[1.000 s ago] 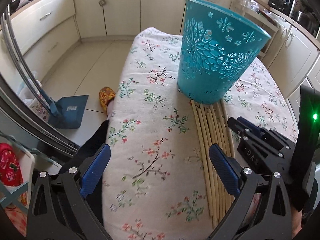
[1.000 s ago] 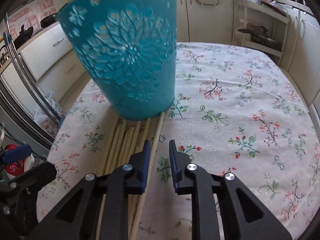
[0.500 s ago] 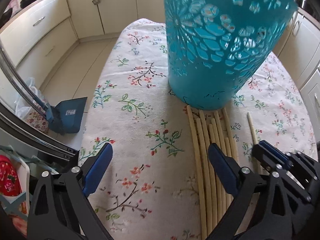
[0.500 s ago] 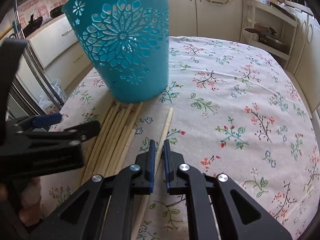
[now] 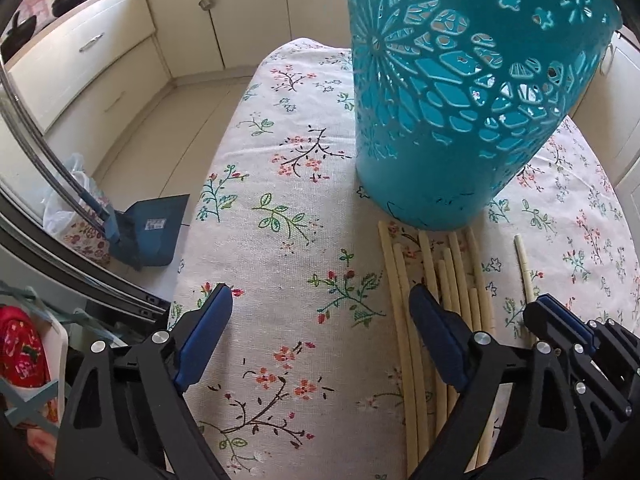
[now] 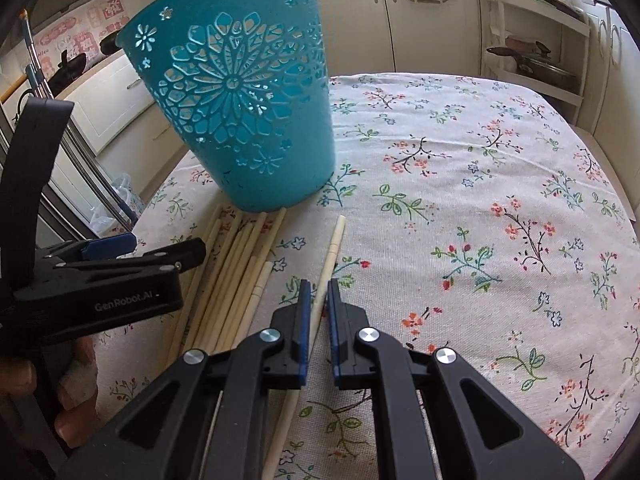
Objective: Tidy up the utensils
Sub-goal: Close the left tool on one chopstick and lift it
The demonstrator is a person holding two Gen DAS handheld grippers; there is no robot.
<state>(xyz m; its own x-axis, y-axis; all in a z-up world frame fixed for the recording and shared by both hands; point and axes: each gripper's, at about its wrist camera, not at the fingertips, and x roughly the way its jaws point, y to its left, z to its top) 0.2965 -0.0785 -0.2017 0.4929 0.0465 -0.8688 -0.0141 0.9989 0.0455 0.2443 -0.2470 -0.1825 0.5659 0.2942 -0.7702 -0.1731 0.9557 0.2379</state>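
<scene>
A teal cut-out basket [image 5: 460,100] [image 6: 248,112] stands upright on the flowered tablecloth [image 6: 460,184]. Several pale chopsticks [image 5: 452,276] [image 6: 236,264] lie bundled against its near side. One chopstick [image 6: 334,248] [image 5: 524,264] lies apart to the right, and my right gripper [image 6: 317,292] [image 5: 560,320] is shut on it low over the cloth. My left gripper [image 5: 321,294] [image 6: 120,264] hovers left of the bundle. Its jaws are closing but stand wide. Only cloth and the leftmost sticks lie below between them, and the pads touch nothing.
The table's left edge [image 5: 188,248] drops to the floor, where a blue dustpan [image 5: 152,232] stands. Cream cabinets [image 5: 248,8] ring the room. A shelf with pans [image 6: 528,60] stands at the back right. A hand [image 6: 76,380] holds the left gripper.
My right gripper shut on one chopstick, which now lies apart from the bundle to the right. The left gripper moved forward and down toward the basket, its jaws narrowing slightly.
</scene>
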